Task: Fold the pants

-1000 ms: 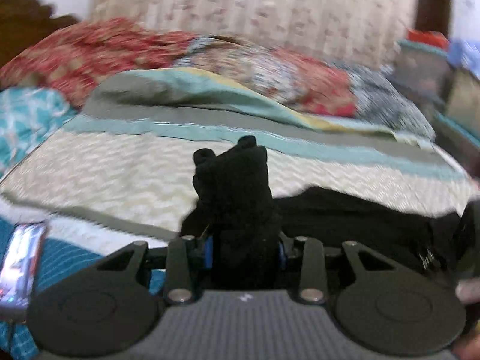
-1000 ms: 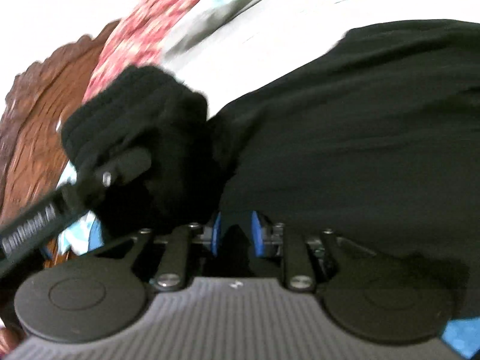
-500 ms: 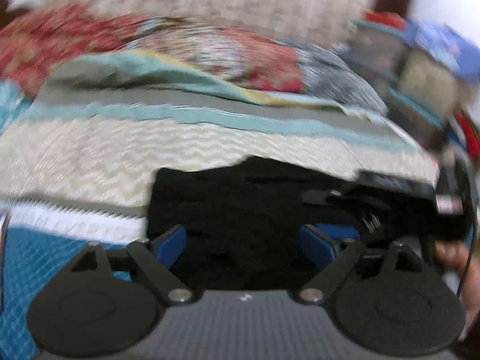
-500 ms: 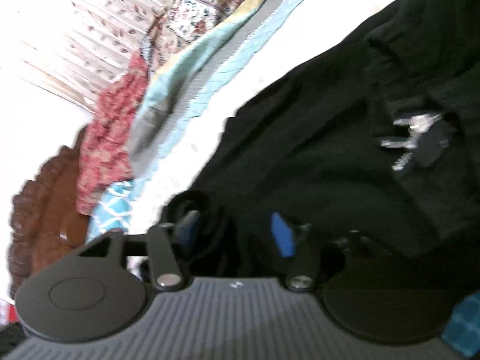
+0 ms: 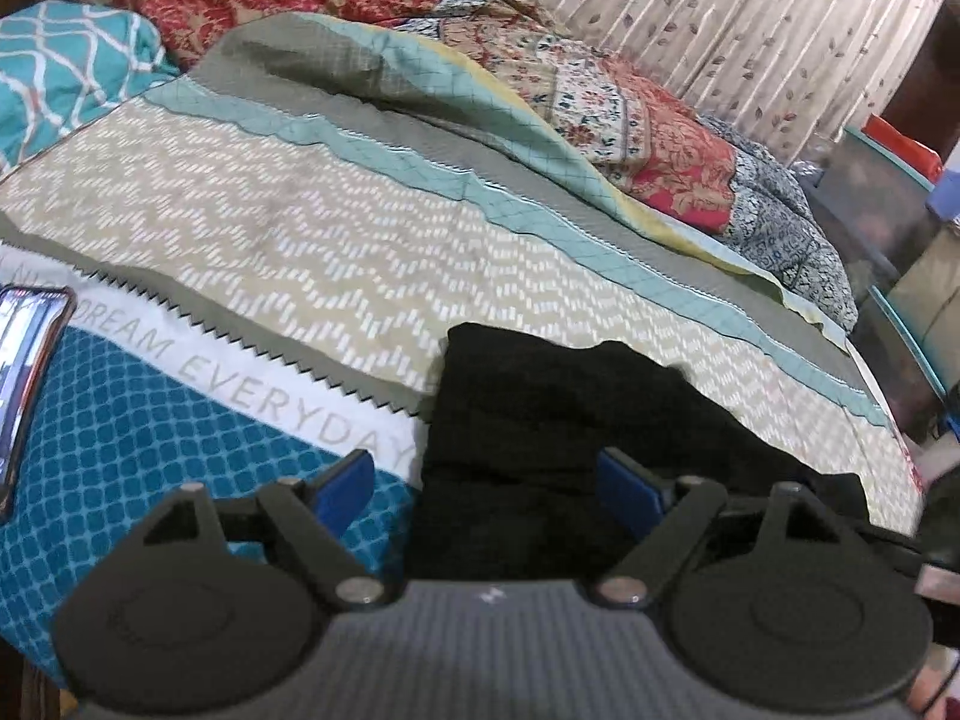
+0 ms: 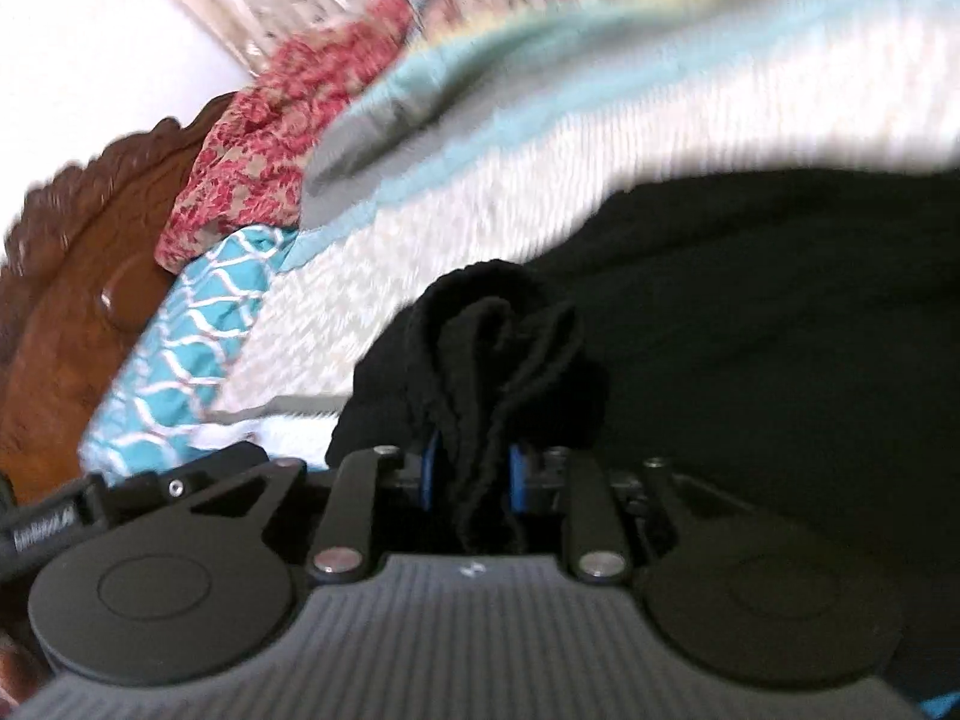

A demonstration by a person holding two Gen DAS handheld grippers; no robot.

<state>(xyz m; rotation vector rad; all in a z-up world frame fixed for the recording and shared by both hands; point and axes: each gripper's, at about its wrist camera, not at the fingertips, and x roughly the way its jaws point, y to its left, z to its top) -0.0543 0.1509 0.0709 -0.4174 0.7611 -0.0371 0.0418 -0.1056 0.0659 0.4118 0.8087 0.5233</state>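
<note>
Your left tool [image 5: 486, 483] stands wide apart, blue pads [image 5: 342, 489] clear of cloth, hovering just over the near left corner of the black pants [image 5: 564, 420]; its jaws have eased in slightly from their widest, and nothing is gripped between them. The pants lie flat on the bed, on the beige zigzag bedspread [image 5: 288, 228], their left edge touching the teal cover with white lettering [image 5: 150, 420]. A phone [image 5: 24, 384] lies on that cover, well left of the pants. Behind the pants sits a rumpled red floral quilt [image 5: 600, 96], then a leaf-print curtain [image 5: 720, 18].

Your right tool [image 6: 472, 474] has just been closing and is clamped on a bunched fold of the pants [image 6: 780, 312], the cloth standing up in ridges between the blue pads [image 6: 429, 474]. This view is blurred. Left of the pants here: a teal patterned pillow [image 6: 180, 348] and a carved wooden headboard [image 6: 78, 252].
</note>
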